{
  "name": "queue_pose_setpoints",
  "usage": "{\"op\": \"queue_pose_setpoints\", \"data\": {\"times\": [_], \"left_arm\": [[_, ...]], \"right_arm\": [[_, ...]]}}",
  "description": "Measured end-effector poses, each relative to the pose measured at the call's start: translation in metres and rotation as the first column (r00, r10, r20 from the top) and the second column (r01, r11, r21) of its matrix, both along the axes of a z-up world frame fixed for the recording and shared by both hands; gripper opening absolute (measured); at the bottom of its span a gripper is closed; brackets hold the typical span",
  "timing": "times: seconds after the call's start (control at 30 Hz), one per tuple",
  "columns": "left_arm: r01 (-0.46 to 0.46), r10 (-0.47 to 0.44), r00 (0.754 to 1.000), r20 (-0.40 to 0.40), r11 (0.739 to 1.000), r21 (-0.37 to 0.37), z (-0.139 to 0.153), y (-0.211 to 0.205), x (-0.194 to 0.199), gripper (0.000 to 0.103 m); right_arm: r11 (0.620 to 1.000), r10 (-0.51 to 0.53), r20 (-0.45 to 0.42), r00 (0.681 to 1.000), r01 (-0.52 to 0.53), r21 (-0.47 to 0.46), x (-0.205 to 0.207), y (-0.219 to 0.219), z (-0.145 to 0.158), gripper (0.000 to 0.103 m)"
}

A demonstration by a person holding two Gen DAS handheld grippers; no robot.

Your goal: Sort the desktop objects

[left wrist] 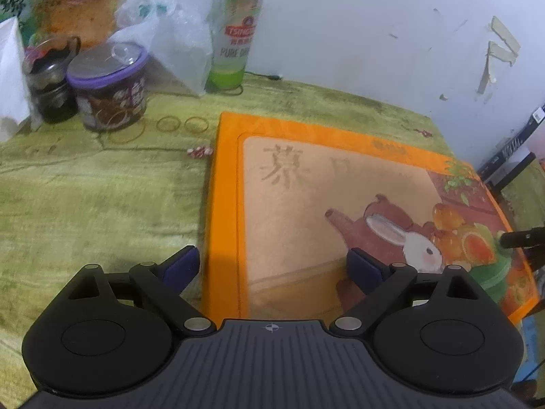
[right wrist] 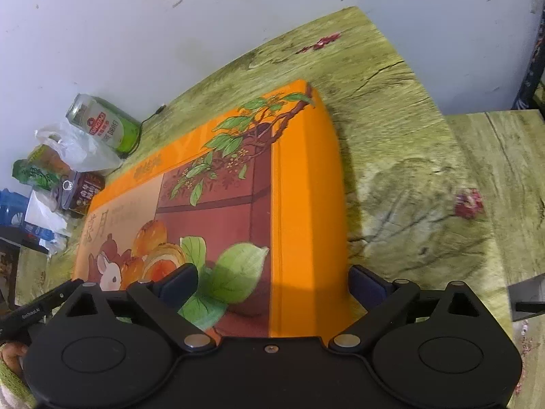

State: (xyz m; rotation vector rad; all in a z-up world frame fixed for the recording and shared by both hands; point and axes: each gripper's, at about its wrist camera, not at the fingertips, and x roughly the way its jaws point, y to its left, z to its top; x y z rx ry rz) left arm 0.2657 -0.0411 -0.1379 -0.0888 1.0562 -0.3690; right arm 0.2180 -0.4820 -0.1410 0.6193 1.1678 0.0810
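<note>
We are looking at a flat orange cardboard gift box [left wrist: 340, 184] whose printed lid is showing a smooth, faintly satin finish. It is lying on a mottled green tabletop [left wrist: 95, 197] that is looking like matt, stone-patterned laminate. A tall green-and-silver metal beer can [left wrist: 235, 34] is gleaming glossily beside a crinkled, translucent thin plastic bag [left wrist: 177, 41]. A round tub with a purple plastic rim and clear glossy lid [left wrist: 109, 85] is reflecting light. The matt black plastic gripper arms are carrying dull blue, rubbery-looking finger pads [left wrist: 182, 267], with small shiny metal pivot pins [left wrist: 347, 323].
</note>
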Motion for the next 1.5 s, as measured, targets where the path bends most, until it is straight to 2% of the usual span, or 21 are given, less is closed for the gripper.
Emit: {"op": "queue_pose_setpoints", "data": {"times": [0.13,0.2,0.37,0.6,0.93,1.13,1.4,1.5], "left_arm": [[-0.029,0.029,0.999,-0.015,1.0,-0.011,0.002,0.008,-0.01,0.094],[-0.041,0.04,0.999,-0.021,0.999,-0.012,0.003,0.01,-0.014,0.094],[-0.052,0.051,0.998,-0.031,0.999,-0.014,0.004,0.011,-0.024,0.094],[-0.053,0.053,0.998,-0.041,0.999,-0.006,0.002,0.006,-0.032,0.091],[-0.05,0.05,0.998,-0.048,0.999,0.009,-0.008,0.005,-0.033,0.092],[-0.071,0.07,0.996,-0.064,0.997,-0.022,-0.017,0.011,-0.033,0.097],[-0.044,0.044,0.999,-0.023,0.999,0.024,-0.016,0.006,-0.033,0.102],[-0.044,0.044,0.999,-0.006,0.998,0.05,-0.006,0.007,-0.035,0.097]], "right_arm": [[1.0,-0.021,-0.009,1.0,0.021,0.02,-0.016,-0.01,0.006,0.089],[1.0,-0.021,-0.023,1.0,0.022,0.018,-0.022,-0.011,0.007,0.08],[0.999,-0.02,-0.034,0.999,0.021,0.046,-0.035,-0.011,0.007,0.064],[1.0,-0.001,-0.034,0.999,0.001,0.016,-0.042,-0.007,0.014,0.057],[1.0,0.009,-0.023,1.0,-0.009,-0.012,-0.05,-0.004,0.005,0.055],[1.0,0.003,-0.017,1.0,-0.003,-0.02,-0.053,-0.003,-0.001,0.055],[0.999,0.008,-0.013,1.0,-0.009,-0.045,-0.053,0.001,-0.002,0.056],[0.999,0.011,-0.018,1.0,-0.012,-0.052,-0.052,0.002,0.001,0.056]]}}
